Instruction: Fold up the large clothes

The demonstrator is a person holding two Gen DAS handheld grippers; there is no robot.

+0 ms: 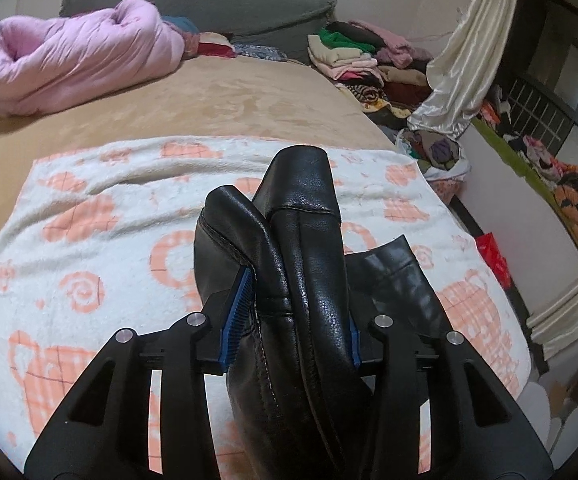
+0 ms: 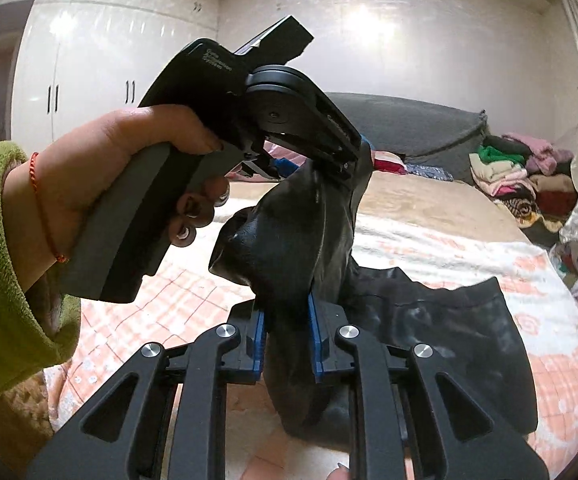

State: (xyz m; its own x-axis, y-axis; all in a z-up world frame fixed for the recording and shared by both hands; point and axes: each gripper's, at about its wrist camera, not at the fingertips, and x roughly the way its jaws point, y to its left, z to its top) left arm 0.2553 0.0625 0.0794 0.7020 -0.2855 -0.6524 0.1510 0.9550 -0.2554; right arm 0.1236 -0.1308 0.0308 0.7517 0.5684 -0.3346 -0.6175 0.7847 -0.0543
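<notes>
Black leather garment (image 1: 305, 264) held up over the bed by both grippers

The left gripper (image 1: 293, 316) and right gripper (image 2: 287, 334) each clamp a bunched fold between blue pads, above the white-and-peach patterned towel (image 1: 101, 216) spread along the bed's near edge.

We see a bed (image 1: 249, 96) with a grey headboard (image 1: 209, 0), glossy white wardrobes (image 2: 89, 60), a pale wall (image 2: 409, 52) catching lamp glare, and cream satin curtains (image 1: 477, 40).
</notes>
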